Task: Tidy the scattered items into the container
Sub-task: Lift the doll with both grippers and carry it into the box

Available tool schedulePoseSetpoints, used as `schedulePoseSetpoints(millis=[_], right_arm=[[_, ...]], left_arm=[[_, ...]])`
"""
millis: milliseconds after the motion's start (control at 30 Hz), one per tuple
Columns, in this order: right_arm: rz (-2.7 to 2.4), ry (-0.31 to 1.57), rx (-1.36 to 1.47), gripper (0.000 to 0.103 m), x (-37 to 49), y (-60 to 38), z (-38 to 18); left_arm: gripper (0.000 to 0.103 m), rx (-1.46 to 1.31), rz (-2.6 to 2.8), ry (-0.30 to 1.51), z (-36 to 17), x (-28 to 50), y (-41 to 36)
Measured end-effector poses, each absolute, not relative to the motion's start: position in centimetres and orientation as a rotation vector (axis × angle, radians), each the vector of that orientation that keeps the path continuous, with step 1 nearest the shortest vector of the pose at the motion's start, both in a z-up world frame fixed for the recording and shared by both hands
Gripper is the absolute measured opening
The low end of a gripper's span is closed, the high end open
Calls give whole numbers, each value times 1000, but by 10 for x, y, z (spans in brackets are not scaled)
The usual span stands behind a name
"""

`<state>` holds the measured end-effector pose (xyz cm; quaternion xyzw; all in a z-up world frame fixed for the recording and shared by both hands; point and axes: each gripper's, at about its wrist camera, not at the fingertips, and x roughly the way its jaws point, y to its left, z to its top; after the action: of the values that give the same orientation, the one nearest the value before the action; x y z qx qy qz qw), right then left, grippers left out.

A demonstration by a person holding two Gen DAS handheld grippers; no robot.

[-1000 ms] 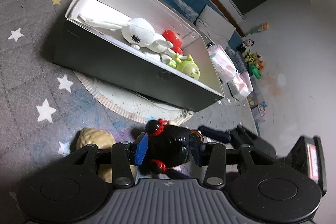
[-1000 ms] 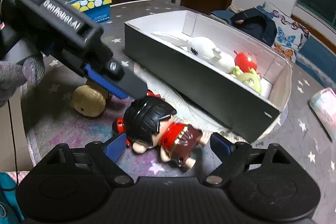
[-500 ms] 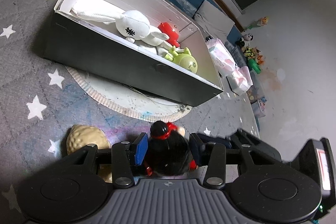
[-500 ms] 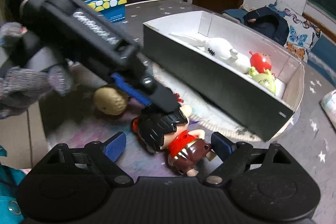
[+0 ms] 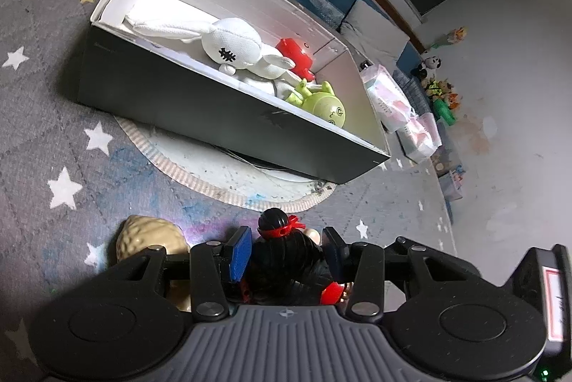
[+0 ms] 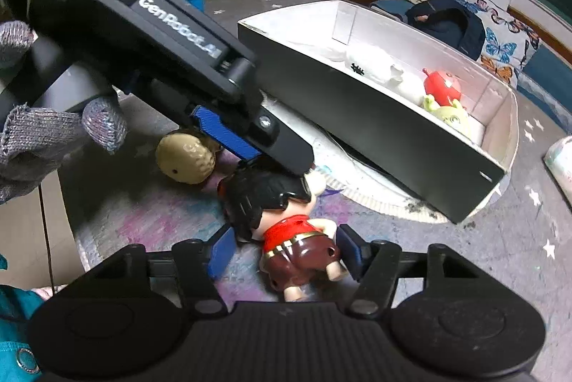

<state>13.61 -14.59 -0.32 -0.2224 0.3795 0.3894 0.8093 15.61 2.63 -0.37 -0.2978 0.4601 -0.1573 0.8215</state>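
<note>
A doll with black hair, red top and brown trousers lies on the star-patterned mat [image 6: 286, 224]. My left gripper [image 5: 286, 249] is shut on the doll's head [image 5: 286, 253]; it also shows in the right wrist view [image 6: 275, 146]. My right gripper [image 6: 286, 248] is open, its blue pads either side of the doll's body without clear contact. A tan lumpy toy [image 5: 150, 239] lies just left of the doll [image 6: 186, 156]. The long open box [image 5: 228, 96], dark outside and white inside, holds a white plush rabbit [image 5: 232, 42], a red toy [image 5: 296, 54] and a green toy [image 5: 321, 103].
The box stands on a round pale mat [image 5: 228, 174] on the grey star mat [image 5: 53, 117]. Wrapped packs [image 5: 393, 99] lie beyond the box's right end. Small toys [image 5: 439, 85] sit on the floor at the far right. A gloved hand [image 6: 32, 128] holds the left gripper.
My left gripper has closed onto the doll's head. My right gripper has moved in until its open jaws straddle the doll's body.
</note>
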Motion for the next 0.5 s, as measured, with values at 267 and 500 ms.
schedulePoseSetpoints(millis=[267, 500], right_arm=[[864, 797, -513, 60, 138, -136, 0], [846, 812, -502, 54, 133, -132, -4]], left_arm=[[46, -587, -345, 987, -2, 162, 19], [46, -589, -390, 988, -1, 167, 14]])
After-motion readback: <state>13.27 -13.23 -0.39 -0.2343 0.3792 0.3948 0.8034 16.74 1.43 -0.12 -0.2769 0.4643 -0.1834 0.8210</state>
